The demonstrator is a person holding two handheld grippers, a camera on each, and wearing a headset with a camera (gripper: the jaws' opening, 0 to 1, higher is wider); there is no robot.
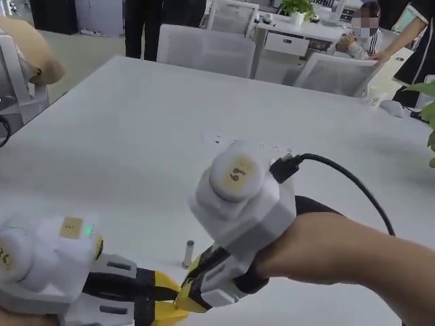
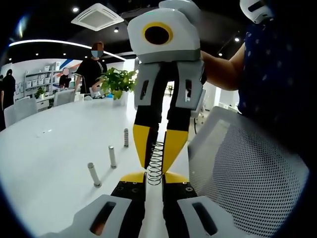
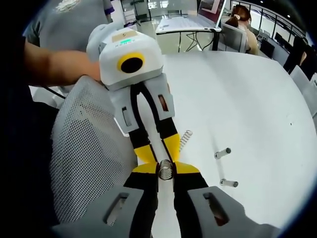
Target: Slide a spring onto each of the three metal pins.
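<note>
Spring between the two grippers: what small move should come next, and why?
Probably open one gripper: the left gripper and right gripper both seem to pinch the spring, so neither can carry it to a bare pin on the table.

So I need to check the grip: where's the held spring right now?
The spring is gripped where the left gripper and right gripper meet tip to tip, right of the row of pins in the left gripper view.

Straight ahead of the left gripper [image 2: 154, 177] jaws, the right gripper [image 2: 156, 166] blocks passage. Pins [image 2: 112, 156] stand left of them. A mesh chair [image 2: 247, 168] crowds the right.
</note>
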